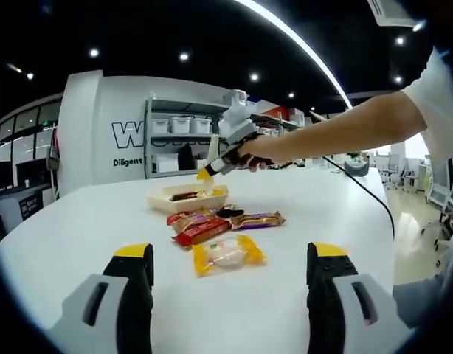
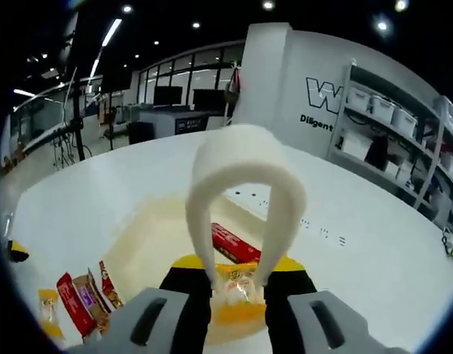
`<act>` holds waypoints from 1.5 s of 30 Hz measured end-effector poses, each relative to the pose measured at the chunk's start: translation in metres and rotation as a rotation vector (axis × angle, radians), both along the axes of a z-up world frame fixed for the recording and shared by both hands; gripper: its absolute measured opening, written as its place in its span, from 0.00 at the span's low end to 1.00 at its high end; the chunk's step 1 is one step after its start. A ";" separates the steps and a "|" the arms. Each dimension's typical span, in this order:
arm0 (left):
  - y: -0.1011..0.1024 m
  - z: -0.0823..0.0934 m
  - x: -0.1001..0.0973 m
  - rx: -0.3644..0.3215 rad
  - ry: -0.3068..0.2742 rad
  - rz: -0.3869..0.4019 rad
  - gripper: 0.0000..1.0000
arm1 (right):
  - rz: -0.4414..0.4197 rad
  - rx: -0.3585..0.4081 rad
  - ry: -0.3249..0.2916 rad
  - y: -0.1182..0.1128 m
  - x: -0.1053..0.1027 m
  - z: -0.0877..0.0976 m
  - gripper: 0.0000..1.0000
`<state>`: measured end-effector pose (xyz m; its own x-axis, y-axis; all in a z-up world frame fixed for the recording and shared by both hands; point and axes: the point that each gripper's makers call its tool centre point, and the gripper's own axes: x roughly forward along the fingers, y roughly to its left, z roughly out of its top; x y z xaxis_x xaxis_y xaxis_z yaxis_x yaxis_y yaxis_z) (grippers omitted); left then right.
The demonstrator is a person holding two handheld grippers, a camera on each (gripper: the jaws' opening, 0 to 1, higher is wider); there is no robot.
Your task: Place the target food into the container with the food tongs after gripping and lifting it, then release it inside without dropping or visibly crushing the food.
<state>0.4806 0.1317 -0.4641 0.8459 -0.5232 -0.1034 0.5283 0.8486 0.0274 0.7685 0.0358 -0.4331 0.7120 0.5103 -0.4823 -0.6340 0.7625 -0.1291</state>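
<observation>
Snacks (image 1: pixel 225 228) lie beside container (image 1: pixel 187 198).

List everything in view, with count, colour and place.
table: one, white, under everything.
container: one, cream tray, far side of the packets; a red packet lies inside.
yellow packet: one, on the table nearest the left gripper.
red and brown packets: several, exact count unclear, between the yellow packet and the container.
tongs: one, cream, gripping an orange-yellow wrapped food over the container.
shelving: one unit with white bins, background.
left gripper: open, above the table.
right gripper: clamped on the tongs.
person's arm: one, holding the right gripper.
</observation>
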 end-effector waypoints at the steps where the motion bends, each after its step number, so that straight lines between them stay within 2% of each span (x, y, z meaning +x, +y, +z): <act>1: 0.001 0.000 0.001 0.002 0.002 0.003 0.84 | -0.002 0.011 -0.004 -0.001 0.001 0.005 0.20; 6: 0.002 0.000 0.001 -0.003 0.003 0.005 0.84 | 0.002 0.036 0.001 -0.003 -0.004 0.018 0.19; 12: 0.002 -0.001 0.001 -0.001 0.004 0.008 0.85 | 0.047 0.053 0.024 -0.006 -0.051 0.032 0.18; 16: 0.001 0.000 0.001 -0.013 0.009 0.006 0.86 | 0.076 0.062 0.032 -0.012 -0.064 0.037 0.18; 21: -0.003 -0.001 -0.001 -0.003 0.005 -0.003 0.87 | 0.114 0.107 0.058 -0.020 -0.097 0.042 0.19; 25: -0.003 0.000 -0.001 -0.007 0.003 0.001 0.87 | 0.130 0.130 0.079 -0.022 -0.112 0.041 0.19; 30: -0.003 -0.001 -0.002 0.008 0.001 0.007 0.87 | 0.182 0.134 0.096 -0.017 -0.142 0.032 0.19; 36: -0.002 -0.001 -0.003 0.017 -0.007 0.012 0.86 | 0.248 0.105 0.136 -0.003 -0.177 0.009 0.20; 39: -0.002 -0.001 -0.004 0.024 -0.007 0.015 0.86 | 0.260 0.071 0.109 0.000 -0.182 0.000 0.20; 41: -0.003 -0.001 -0.004 0.025 -0.009 0.011 0.85 | 0.256 0.075 0.154 0.001 -0.183 -0.009 0.20; 45: -0.003 -0.001 -0.004 0.028 -0.008 0.012 0.85 | 0.265 0.058 0.163 0.002 -0.187 -0.019 0.20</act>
<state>0.4761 0.1288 -0.4654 0.8530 -0.5099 -0.1110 0.5176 0.8538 0.0557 0.5818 0.0380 -0.4522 0.4664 0.6979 -0.5435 -0.8204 0.5711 0.0294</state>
